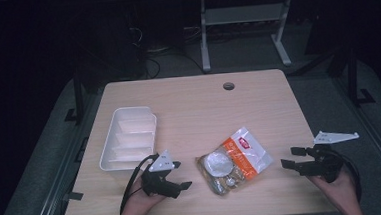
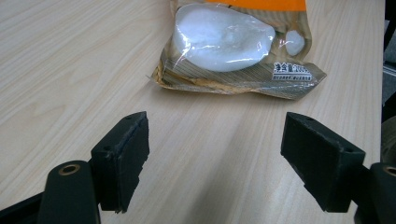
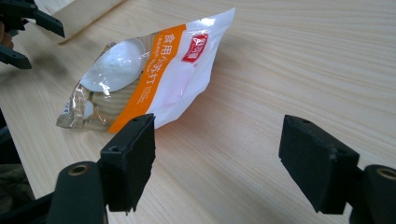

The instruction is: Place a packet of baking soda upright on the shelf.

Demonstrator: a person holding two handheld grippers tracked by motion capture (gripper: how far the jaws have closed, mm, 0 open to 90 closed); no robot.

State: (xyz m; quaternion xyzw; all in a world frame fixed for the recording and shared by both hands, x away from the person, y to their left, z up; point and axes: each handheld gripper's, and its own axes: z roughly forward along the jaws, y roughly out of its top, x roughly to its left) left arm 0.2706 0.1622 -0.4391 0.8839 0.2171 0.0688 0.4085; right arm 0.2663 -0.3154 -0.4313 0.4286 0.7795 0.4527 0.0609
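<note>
While flat, packet (image 1: 234,161) lies diagonally.

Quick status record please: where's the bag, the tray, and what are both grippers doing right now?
bag: plastic snack bag lying flat on the table, between the two grippers
tray: white divided tray, left of the bag, apart from it
left gripper: left gripper open, nothing between the jaws, pointed at the bag's brown end
right gripper: right gripper open, nothing held, aimed at the bag's white end
contact: neither gripper touches the bag
</note>
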